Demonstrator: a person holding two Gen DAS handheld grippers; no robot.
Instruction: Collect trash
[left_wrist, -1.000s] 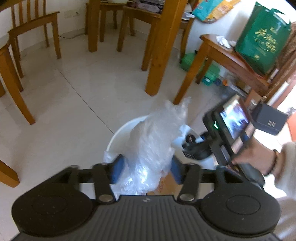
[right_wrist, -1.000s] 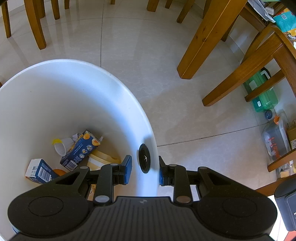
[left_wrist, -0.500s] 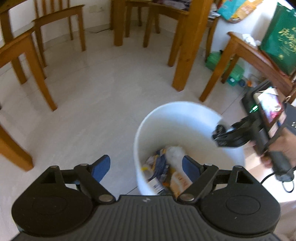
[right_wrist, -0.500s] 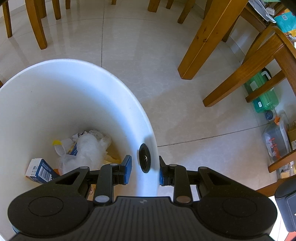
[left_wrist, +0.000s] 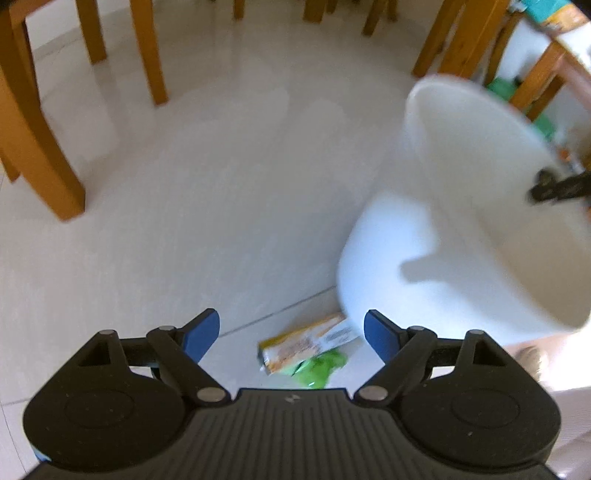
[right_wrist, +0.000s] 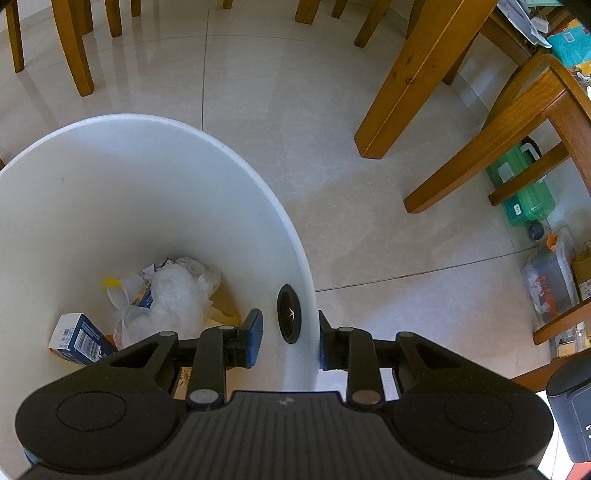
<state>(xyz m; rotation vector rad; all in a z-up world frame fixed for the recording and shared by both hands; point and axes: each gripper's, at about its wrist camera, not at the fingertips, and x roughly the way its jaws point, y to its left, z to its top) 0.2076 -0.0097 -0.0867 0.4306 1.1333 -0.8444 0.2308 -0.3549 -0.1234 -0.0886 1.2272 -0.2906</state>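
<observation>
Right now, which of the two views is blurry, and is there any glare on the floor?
Left wrist view: motion-blurred, the white bin and chair legs smeared. Right wrist view: sharp, the bin's rim crisp, with soft window glare on the tiled floor; fisheye bends both.

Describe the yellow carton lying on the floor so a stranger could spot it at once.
Find the big white bin standing on the pale tiled floor. At the foot of its outer wall lies a flat yellow-orange carton with a white end. It lies partly on a crumpled bright green wrapper, the only other litter there.
</observation>
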